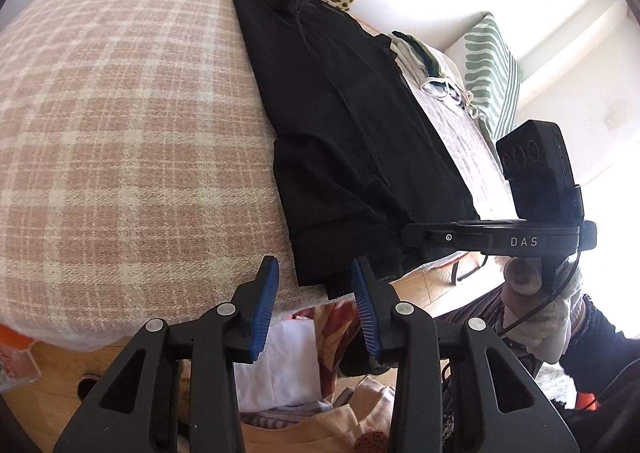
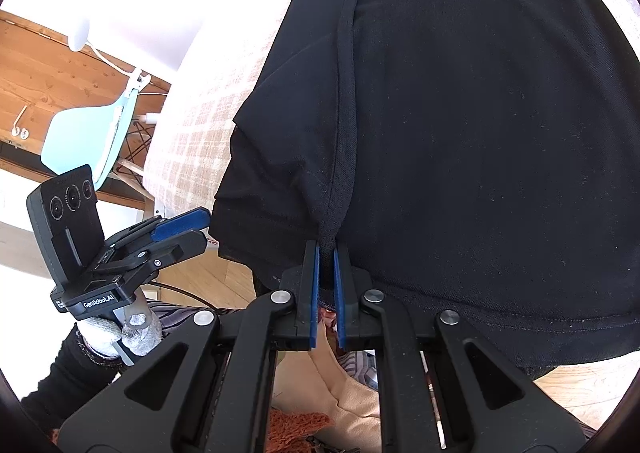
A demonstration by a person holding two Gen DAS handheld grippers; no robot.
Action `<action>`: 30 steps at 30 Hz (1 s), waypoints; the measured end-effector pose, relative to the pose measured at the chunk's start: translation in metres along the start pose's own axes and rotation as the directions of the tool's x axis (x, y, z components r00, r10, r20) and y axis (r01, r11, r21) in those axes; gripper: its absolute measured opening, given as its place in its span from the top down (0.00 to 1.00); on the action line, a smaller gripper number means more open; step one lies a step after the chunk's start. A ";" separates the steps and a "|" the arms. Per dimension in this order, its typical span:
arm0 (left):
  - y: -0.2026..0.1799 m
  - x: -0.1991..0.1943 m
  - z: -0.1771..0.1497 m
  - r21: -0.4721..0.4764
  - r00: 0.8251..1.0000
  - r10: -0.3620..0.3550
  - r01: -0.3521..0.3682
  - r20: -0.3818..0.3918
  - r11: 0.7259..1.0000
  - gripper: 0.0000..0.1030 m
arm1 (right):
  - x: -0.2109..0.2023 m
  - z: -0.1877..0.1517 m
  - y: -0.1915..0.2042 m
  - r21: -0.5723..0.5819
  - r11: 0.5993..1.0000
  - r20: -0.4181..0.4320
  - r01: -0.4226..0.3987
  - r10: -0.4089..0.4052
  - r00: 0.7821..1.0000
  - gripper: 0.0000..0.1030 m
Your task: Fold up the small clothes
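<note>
Black shorts (image 1: 344,133) lie on the checked blanket (image 1: 120,113) of a bed, their lower hem hanging over its edge. Right gripper (image 2: 327,253) is closed on that hem — a fold of cloth sits between its blue pads. Left gripper (image 1: 316,277) stands partly open just beside the hem, holding nothing.
</note>
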State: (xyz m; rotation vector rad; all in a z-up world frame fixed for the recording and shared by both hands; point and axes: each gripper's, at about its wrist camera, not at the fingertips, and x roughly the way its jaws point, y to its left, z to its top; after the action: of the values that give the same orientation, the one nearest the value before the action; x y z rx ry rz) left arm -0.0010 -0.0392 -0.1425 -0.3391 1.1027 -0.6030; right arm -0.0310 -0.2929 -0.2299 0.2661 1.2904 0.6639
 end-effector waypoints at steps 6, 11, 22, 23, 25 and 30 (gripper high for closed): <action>-0.024 0.005 -0.006 0.125 0.998 0.063 -0.062 -0.009 0.990 0.99 | -0.007 -0.004 -0.005 -0.023 1.000 -0.002 0.009 -0.009 1.000 0.92; -0.033 -0.005 -0.013 0.175 0.989 0.149 -0.148 0.008 0.973 0.91 | -0.018 -0.008 -0.005 -0.068 0.997 0.011 0.027 -0.026 1.000 0.88; -0.080 -0.028 -0.001 0.299 0.978 0.140 -0.181 0.153 0.937 0.64 | -0.116 0.002 -0.024 -0.063 0.994 0.261 0.086 -0.067 0.963 0.55; -0.087 -0.024 0.000 0.312 0.981 0.123 -0.166 0.152 0.935 0.64 | -0.128 0.004 -0.027 -0.057 0.994 0.294 0.098 -0.077 0.953 0.52; -0.101 -0.012 0.004 0.341 0.985 0.097 -0.140 0.141 0.929 0.64 | -0.150 0.008 -0.038 -0.031 0.993 0.351 0.112 -0.094 0.932 0.44; -0.138 0.017 0.009 0.415 0.991 0.057 -0.102 0.119 0.904 0.64 | -0.197 0.025 -0.068 0.041 0.991 0.451 0.130 -0.134 0.882 0.43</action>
State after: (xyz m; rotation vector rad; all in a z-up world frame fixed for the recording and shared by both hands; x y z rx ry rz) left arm -0.0268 -0.1591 -0.0767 0.0499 0.8532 -0.7237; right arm -0.0114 -0.4580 -0.1022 0.3161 0.8519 0.4430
